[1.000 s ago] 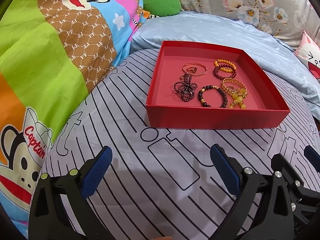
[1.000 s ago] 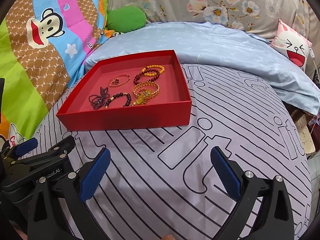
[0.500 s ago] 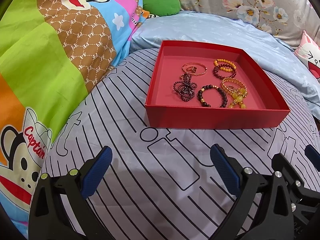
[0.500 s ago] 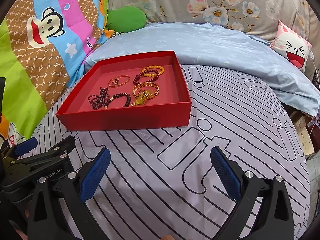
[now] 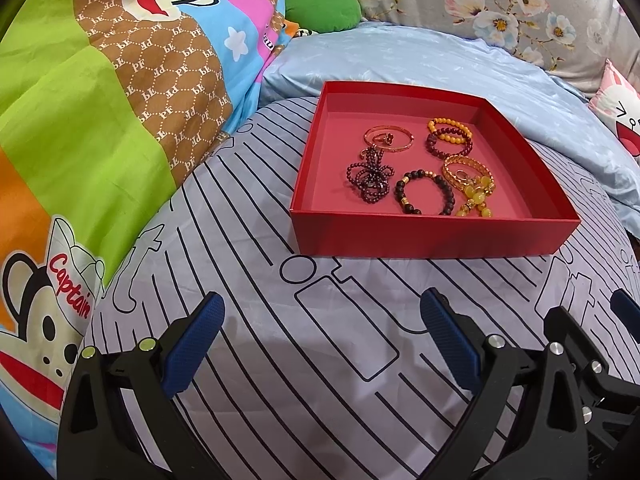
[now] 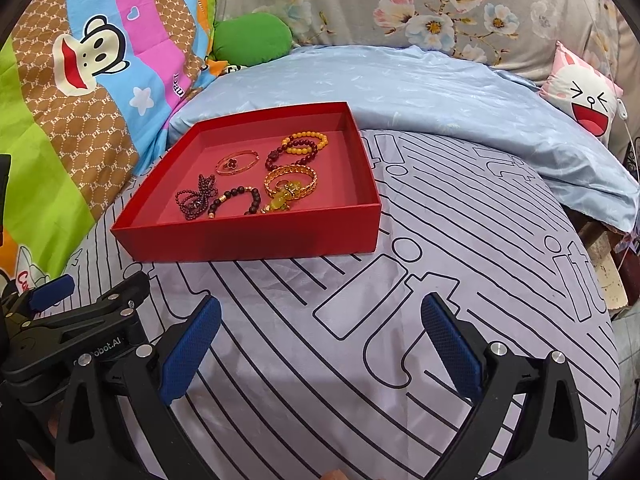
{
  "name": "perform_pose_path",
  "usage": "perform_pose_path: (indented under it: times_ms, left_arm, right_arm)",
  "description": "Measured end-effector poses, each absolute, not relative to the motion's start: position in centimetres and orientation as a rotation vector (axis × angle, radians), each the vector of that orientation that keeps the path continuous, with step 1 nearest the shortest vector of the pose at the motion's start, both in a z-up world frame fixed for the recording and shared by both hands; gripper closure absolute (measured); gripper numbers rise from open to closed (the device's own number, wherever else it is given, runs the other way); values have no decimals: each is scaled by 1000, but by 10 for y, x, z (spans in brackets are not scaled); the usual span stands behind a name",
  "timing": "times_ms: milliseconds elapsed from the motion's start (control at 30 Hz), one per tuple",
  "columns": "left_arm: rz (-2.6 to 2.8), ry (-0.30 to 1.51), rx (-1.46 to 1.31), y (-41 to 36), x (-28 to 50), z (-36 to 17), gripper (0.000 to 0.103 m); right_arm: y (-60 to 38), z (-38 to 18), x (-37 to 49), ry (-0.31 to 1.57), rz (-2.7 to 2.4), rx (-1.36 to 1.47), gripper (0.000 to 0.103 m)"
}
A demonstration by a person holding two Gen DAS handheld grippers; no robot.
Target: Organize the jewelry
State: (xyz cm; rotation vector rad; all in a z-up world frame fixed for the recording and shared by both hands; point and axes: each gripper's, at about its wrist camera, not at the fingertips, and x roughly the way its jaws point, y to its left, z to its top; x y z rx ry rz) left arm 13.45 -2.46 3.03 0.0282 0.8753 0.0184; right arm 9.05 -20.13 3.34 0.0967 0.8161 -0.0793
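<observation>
Nothing shifts between frames: both claws, left (image 5: 320, 332) and right (image 6: 320, 332), hover wide and empty, bracelets (image 5: 424, 172) lying inside the red box (image 5: 432, 236).

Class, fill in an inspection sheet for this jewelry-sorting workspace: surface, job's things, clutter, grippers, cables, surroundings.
Surface: striped grey sheet on a bed.
Job's things: red box holding a black bead bracelet, gold bangle, orange bead bracelet, dark bead tangle and yellow charm bracelet.
Clutter: nothing seen on the sheet.
Grippers: left gripper and right gripper open, empty, short of the box.
Cables: white cord at the far right.
Surroundings: cartoon quilt, blue pillow, green cushion.
</observation>
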Motion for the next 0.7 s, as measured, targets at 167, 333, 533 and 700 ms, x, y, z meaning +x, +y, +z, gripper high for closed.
perform_pose_path:
  times_ms: [167, 333, 533, 700]
  left_arm:
    - [19, 877, 30, -24, 135, 30, 9]
    - [22, 879, 27, -24, 135, 30, 9]
    - [21, 879, 29, -24, 135, 31, 9]
    - [22, 878, 30, -24, 135, 31, 9]
  right_arm:
    - [-201, 33, 90, 815, -80, 95, 6]
    - [-202, 34, 91, 817, -79, 95, 6]
    - [-203, 33, 90, 817, -80, 96, 6]
    - [-202, 33, 91, 819, -80, 94, 6]
